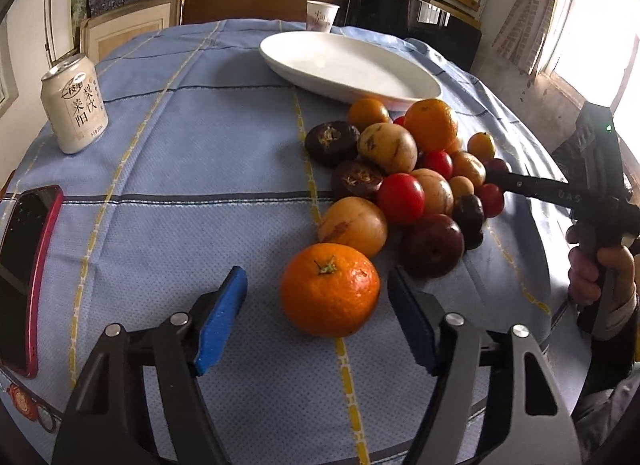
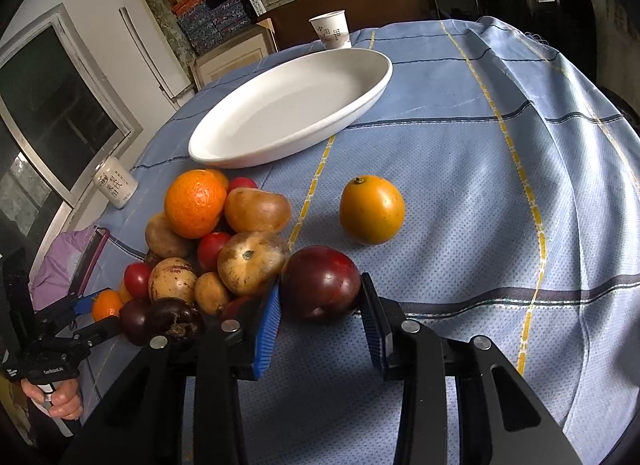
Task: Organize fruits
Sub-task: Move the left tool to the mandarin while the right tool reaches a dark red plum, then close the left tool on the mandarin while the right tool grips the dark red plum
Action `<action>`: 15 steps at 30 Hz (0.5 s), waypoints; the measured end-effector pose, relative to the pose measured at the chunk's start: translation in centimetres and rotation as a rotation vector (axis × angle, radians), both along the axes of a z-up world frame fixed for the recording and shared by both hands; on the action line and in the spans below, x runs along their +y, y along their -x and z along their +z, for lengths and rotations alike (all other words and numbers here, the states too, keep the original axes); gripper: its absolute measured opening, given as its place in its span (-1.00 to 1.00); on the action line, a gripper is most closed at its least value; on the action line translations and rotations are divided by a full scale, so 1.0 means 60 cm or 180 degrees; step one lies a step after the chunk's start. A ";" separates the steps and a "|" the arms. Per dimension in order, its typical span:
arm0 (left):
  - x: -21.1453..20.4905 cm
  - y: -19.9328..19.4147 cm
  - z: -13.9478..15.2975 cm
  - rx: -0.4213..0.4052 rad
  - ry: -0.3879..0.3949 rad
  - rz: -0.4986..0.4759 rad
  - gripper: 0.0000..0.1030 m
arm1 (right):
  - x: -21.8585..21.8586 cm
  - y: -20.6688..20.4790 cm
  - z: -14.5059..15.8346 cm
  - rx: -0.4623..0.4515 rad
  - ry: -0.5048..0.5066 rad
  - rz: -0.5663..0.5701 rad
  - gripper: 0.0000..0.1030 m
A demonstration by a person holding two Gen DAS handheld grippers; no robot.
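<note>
1. In the left wrist view, your left gripper (image 1: pixel 316 305) stood open around a mandarin (image 1: pixel 330 289), its stem pointing up; the blue pads were just beside the peel, not pressing. Only this view showed the phone (image 1: pixel 24 277) at the left edge and the can (image 1: pixel 75 105) close up. The white oval dish (image 1: pixel 348 65), long axis running left to right, held nothing.
2. In the right wrist view, your right gripper (image 2: pixel 320 319) had closed narrowly on a dark red plum (image 2: pixel 320 283) at the pile's (image 2: pixel 208 249) near edge. Only here did a lone yellow-orange fruit (image 2: pixel 372 209) sit apart on the blue cloth (image 2: pixel 500 205). A paper cup (image 2: pixel 331 29) stood behind the dish.
</note>
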State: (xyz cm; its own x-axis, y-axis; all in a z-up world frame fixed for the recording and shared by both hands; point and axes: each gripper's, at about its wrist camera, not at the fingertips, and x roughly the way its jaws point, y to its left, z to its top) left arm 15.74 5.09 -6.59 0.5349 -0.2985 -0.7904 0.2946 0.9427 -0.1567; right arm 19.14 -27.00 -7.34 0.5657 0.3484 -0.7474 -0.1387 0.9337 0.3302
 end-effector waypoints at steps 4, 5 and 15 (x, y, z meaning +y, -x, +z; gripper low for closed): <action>-0.005 -0.001 -0.004 0.0027 -0.0072 -0.0010 0.25 | 0.000 0.000 0.000 -0.0007 0.0023 0.0008 -0.25; -0.006 0.000 -0.004 0.0026 -0.0085 -0.0007 0.20 | 0.000 0.000 0.000 -0.0010 0.0032 0.0010 -0.24; -0.026 0.006 -0.003 -0.0031 -0.0288 -0.0102 -0.10 | 0.011 0.002 0.001 -0.0028 0.0176 0.0048 -0.24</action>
State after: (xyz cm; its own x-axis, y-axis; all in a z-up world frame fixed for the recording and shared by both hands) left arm 15.40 3.55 -6.77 0.5340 -0.2433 -0.8097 0.3259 0.9429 -0.0684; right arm 19.03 -26.34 -7.29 0.5673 0.3151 -0.7608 -0.1554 0.9483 0.2769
